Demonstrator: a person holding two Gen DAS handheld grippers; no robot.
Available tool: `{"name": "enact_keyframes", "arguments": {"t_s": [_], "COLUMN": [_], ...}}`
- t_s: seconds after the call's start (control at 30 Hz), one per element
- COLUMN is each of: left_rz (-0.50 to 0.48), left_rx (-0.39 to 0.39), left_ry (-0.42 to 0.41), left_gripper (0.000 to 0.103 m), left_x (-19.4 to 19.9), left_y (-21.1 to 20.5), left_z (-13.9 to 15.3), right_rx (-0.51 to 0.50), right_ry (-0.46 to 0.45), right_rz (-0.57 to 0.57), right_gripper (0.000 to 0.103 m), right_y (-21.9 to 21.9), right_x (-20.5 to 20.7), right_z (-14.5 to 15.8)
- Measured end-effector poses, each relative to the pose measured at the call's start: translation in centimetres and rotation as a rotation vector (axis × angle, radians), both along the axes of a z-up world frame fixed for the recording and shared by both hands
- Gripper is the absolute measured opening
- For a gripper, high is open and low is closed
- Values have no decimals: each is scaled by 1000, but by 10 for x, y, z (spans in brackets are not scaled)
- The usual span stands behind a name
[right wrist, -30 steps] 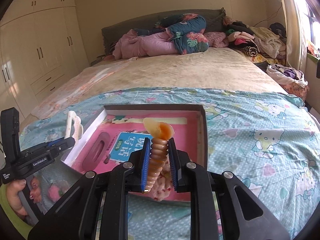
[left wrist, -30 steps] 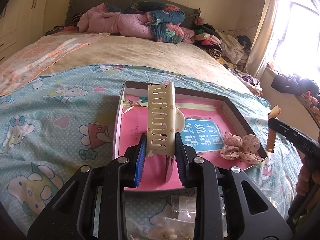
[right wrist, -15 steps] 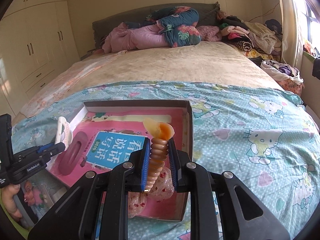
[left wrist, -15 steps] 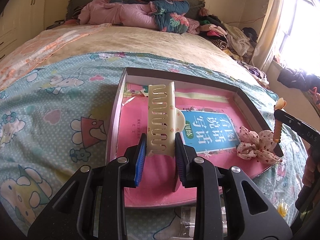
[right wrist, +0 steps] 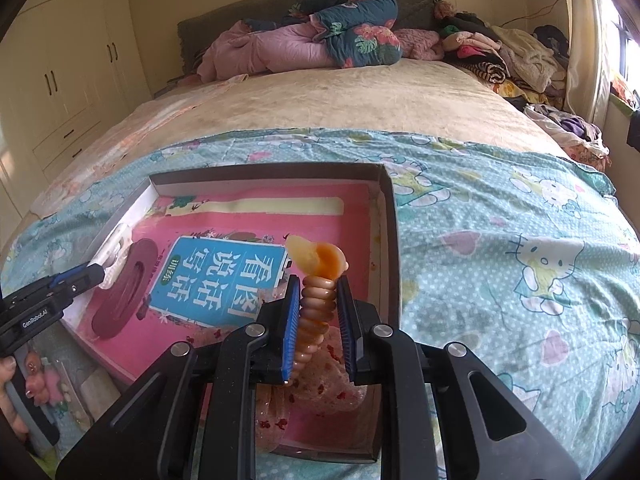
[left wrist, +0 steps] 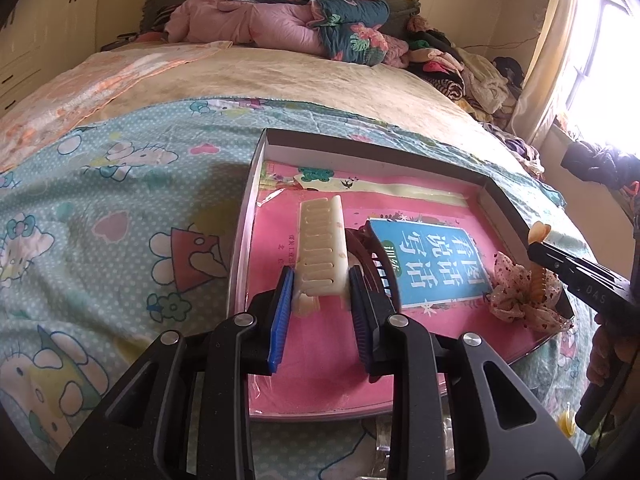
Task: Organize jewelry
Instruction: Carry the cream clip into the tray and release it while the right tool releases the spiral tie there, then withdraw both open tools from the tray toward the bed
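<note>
Both grippers have dropped toward the tray (left wrist: 504, 196): left gripper (left wrist: 320, 292) pinches the stiff cream hair claw (left wrist: 322, 248), right gripper (right wrist: 318, 320) the springy coil hair tie (right wrist: 316, 304)

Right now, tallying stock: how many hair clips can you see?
2: a cream clip in the left tongs, a dark clip lying in the box. More may be hidden.
</note>
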State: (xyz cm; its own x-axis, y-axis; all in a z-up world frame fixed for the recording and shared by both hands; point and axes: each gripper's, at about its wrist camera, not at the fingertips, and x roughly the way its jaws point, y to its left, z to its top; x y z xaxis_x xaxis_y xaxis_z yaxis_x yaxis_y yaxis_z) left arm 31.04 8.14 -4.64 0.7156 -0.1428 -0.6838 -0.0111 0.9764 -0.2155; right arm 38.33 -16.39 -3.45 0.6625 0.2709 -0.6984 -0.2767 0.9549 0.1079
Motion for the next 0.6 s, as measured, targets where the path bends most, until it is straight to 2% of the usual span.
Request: {"name": "enact_keyframes", "arguments": {"t_s": [0.23, 0.3, 0.6], "left_rz": [-3, -5, -6], "left_rx": [7, 7, -1], "left_ry": [-4, -5, -20], "left_gripper": [20, 20, 20], "left_x": [-2, -3, -11], "left_y": [0, -1, -3], "left_z": [0, 0, 7], "right_rx": [14, 21, 53], "right_ry": [-20, -33, -68], "right_rz": [-15, -17, -27], "right_gripper": [22, 32, 50], "right_y": [-2, -4, -10], "right_x": [-8, -12, -33], "right_z": [1, 5, 18]}}
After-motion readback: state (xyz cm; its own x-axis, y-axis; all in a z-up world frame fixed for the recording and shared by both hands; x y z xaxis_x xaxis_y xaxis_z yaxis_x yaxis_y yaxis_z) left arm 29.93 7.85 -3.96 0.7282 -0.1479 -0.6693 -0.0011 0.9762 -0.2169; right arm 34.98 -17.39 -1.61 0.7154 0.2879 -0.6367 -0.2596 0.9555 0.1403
